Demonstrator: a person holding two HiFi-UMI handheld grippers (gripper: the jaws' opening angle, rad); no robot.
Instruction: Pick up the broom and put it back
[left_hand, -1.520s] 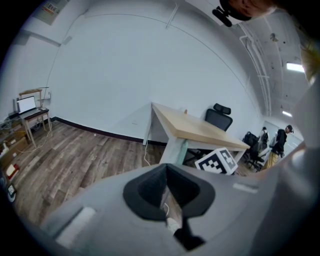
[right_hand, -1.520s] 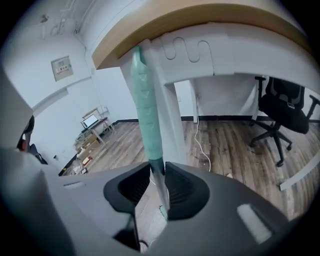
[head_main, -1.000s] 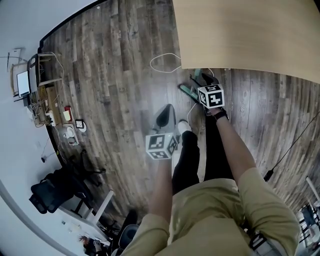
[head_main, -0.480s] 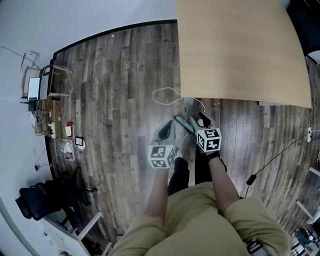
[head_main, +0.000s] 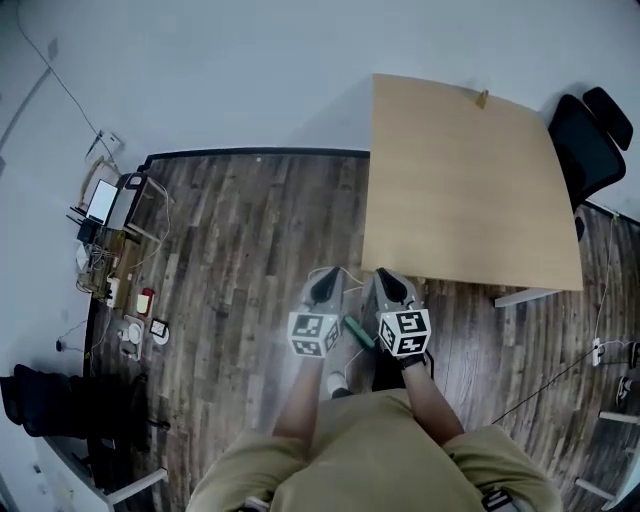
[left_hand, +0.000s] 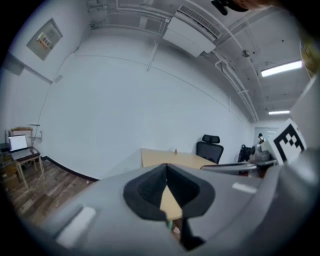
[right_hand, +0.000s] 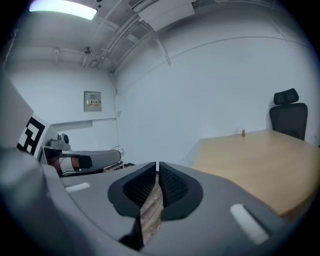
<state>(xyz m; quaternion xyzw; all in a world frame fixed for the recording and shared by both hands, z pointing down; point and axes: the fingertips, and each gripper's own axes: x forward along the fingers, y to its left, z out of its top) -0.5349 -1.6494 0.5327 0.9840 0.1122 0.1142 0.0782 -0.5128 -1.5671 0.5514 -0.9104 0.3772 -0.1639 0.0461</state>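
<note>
In the head view both grippers are held up high side by side, pointing toward the table. My left gripper (head_main: 327, 283) (left_hand: 166, 167) is shut, its tips touching with nothing in them. My right gripper (head_main: 392, 284) (right_hand: 156, 165) has just been closing; its pads now stand almost together with only floor showing through the thin slit, and nothing is between them. A short green bar (head_main: 357, 330), possibly part of the broom, lies on the floor far below, seen between the two marker cubes. A sliver of the green bar (left_hand: 171, 225) shows under the left jaws. No other part of the broom is visible.
A light wooden table (head_main: 470, 180) stands straight ahead, with a black office chair (head_main: 585, 135) at its far right corner. A white cable (head_main: 335, 270) loops on the dark plank floor. A small shelf with devices (head_main: 105, 205) stands by the left wall.
Both grippers have risen from near the floor to well above it, and now sit close together. The green bar stayed on the floor. The head view has lifted and takes in the whole table.
</note>
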